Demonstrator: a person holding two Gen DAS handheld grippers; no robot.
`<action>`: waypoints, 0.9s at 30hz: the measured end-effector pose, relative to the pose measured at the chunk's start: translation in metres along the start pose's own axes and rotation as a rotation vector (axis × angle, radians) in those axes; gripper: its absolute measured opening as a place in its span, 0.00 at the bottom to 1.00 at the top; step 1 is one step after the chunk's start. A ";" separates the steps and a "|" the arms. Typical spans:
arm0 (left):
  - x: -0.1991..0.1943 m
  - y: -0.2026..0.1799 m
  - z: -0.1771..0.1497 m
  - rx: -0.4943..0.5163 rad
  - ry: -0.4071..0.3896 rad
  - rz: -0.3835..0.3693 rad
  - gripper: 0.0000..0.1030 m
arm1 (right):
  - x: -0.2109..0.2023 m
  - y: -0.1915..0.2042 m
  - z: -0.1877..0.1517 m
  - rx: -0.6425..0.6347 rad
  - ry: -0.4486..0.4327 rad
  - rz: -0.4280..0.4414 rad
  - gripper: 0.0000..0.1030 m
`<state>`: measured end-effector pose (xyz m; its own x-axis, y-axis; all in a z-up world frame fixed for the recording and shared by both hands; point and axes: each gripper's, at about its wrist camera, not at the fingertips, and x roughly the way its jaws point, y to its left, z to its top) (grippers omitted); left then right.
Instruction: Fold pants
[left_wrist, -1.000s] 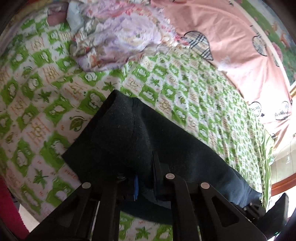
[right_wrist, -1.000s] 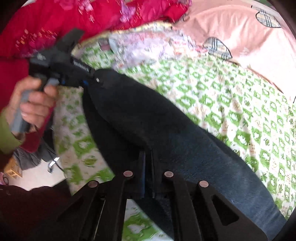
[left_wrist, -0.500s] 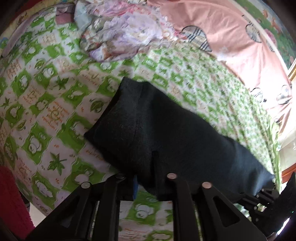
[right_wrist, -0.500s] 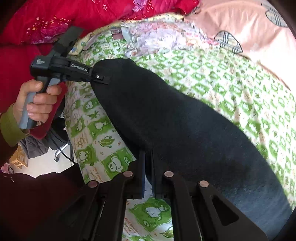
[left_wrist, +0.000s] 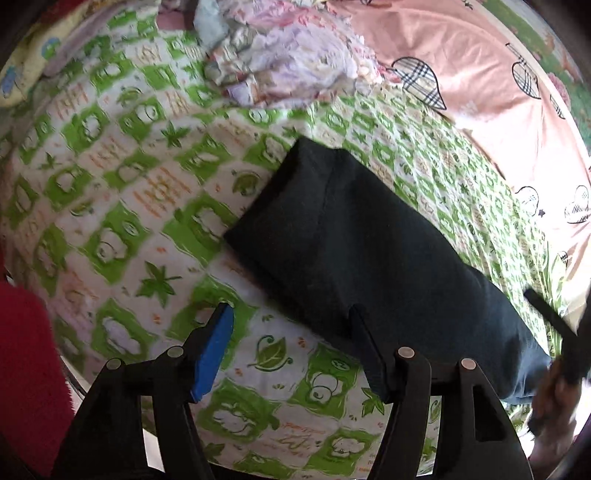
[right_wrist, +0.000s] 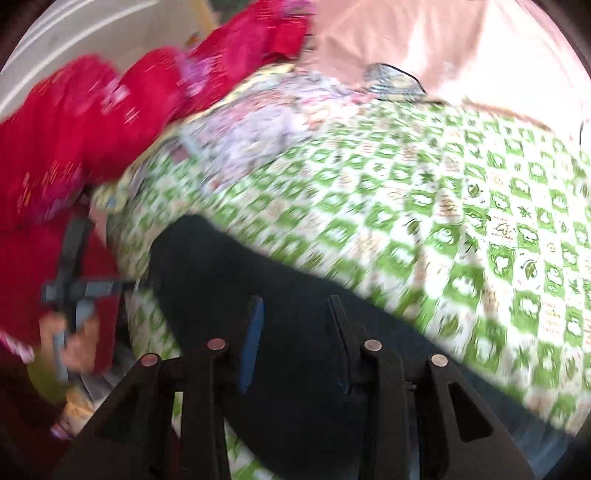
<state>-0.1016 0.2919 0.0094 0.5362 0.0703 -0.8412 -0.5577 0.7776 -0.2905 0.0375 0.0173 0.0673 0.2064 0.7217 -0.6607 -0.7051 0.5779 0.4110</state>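
On the green-patterned bedspread (left_wrist: 122, 206) the dark pants (left_wrist: 354, 254) lie laid over into a long doubled strip, shorter folds seemingly still to come, while the left gripper (left_wrist: 291, 325) and right gripper (right_wrist: 295, 314), jaws just opening, grip nothing.

Probably a home bedroom: patterned bedsheet (left_wrist: 122, 206), pink quilt (left_wrist: 480, 74), rumpled bedding.

Black pants (left_wrist: 354, 251) beside parted tongs (left_wrist: 291, 317)
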 end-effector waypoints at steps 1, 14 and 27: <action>0.003 0.000 0.000 -0.002 0.006 0.003 0.63 | 0.009 -0.006 0.008 0.017 0.018 -0.011 0.35; 0.033 0.000 0.029 -0.078 -0.014 -0.069 0.36 | 0.094 -0.009 0.017 -0.053 0.280 0.021 0.15; -0.046 -0.020 0.033 0.101 -0.203 -0.198 0.18 | 0.058 0.034 0.027 -0.192 0.006 -0.193 0.08</action>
<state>-0.0943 0.2940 0.0685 0.7496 0.0263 -0.6614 -0.3689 0.8462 -0.3845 0.0443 0.0889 0.0602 0.3457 0.6029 -0.7190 -0.7689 0.6213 0.1512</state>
